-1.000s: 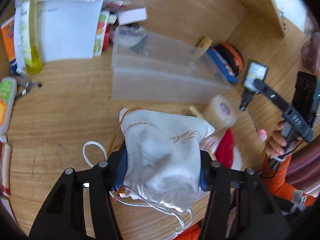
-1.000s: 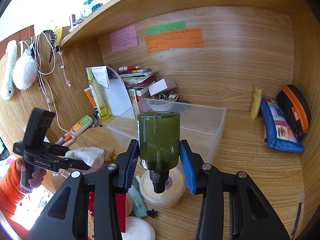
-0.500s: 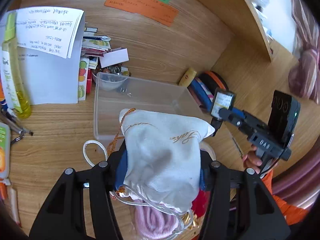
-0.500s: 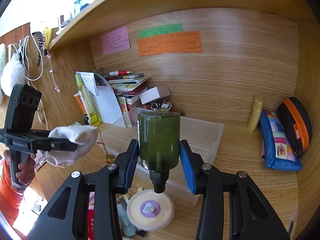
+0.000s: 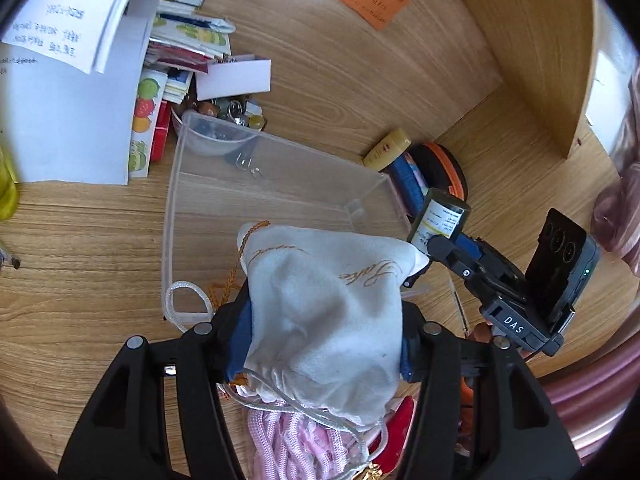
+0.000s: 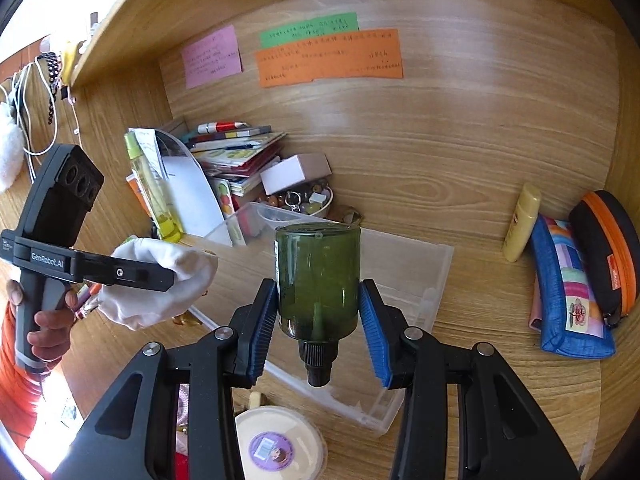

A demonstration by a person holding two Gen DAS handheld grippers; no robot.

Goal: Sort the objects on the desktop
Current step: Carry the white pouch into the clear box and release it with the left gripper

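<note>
Jaws of the left gripper, low in the frame, are opening around the white drawstring pouch, now over the clear plastic bin instead of the bare desk, so it can drop in, while the right gripper grips the green bottle.

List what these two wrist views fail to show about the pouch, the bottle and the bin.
- White pouch, left wrist view: its contents, hidden by the cloth.
- Green bottle, right wrist view: its label, turned away; the print is too small in the left view.
- Clear bin, left wrist view: its near floor, covered by the pouch.
</note>
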